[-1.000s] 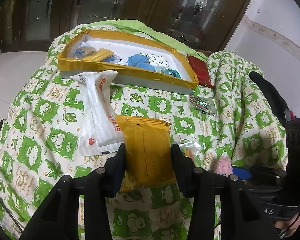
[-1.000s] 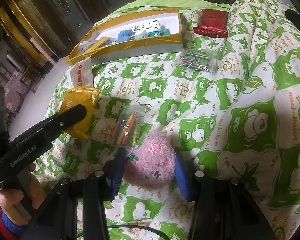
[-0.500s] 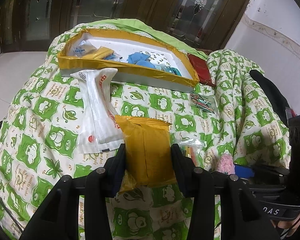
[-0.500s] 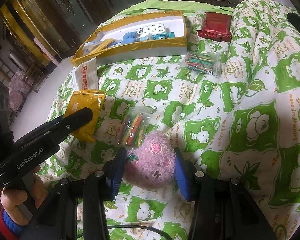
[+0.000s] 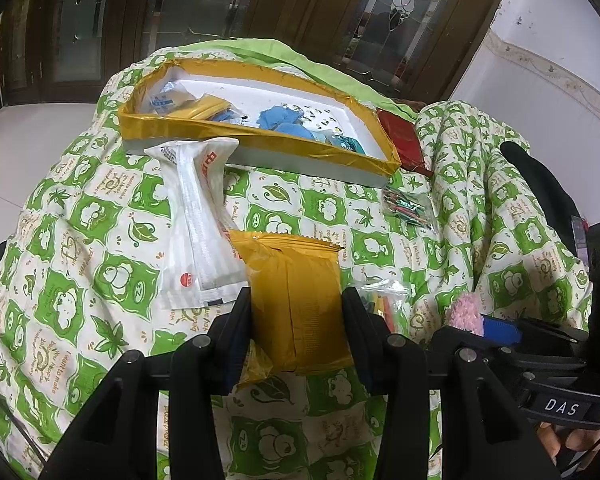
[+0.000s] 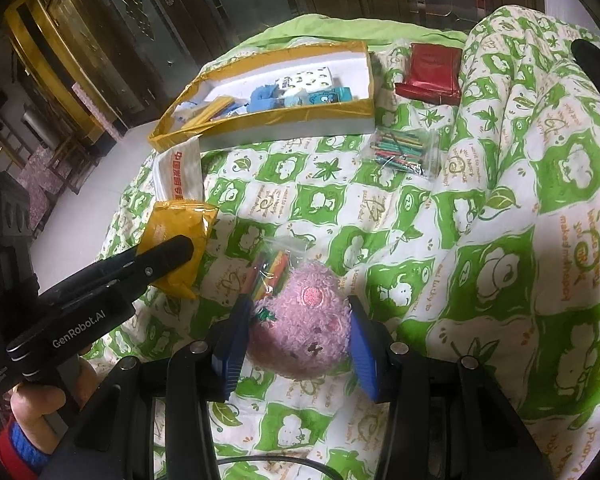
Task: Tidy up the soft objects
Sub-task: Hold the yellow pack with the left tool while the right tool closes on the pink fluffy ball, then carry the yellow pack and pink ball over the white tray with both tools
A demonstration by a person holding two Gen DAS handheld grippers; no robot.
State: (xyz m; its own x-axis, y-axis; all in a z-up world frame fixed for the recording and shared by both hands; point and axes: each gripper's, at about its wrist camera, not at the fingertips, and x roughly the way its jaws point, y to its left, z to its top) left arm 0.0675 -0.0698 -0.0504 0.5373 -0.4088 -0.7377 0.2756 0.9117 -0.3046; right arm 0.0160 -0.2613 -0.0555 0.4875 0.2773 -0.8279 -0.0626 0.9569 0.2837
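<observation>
While both tools sit low over the green-and-white quilt, each has something soft between its jaws. Nearest in the right wrist view, the right gripper is closed on a pink plush toy, its blue pads pressing the fuzzy sides from left and right; the toy rests on the quilt. Touching the plush on its far side lies a small clear bag of colourful sticks.

To the left of that, the left gripper clamps a yellow packet, black fingers squeezing both long edges, with the packet's crimped far end pointing away. A person's hand with a blue and red cuff holds that tool's handle. In the left wrist view the pink plush shows just beside the right tool's blue pad at the lower right.

Just beyond the yellow packet, and overlapped by it at one corner, lies a white plastic pouch with red print, its far end reaching the near wall of the tray.

Farther on sits a shallow white tray rimmed with yellow tape, holding blue soft items, a yellow packet and patterned packs. Near its right corner lies a second clear bag of sticks, and beyond that a dark red packet. Dark wooden glass-panelled doors stand behind the bed.
</observation>
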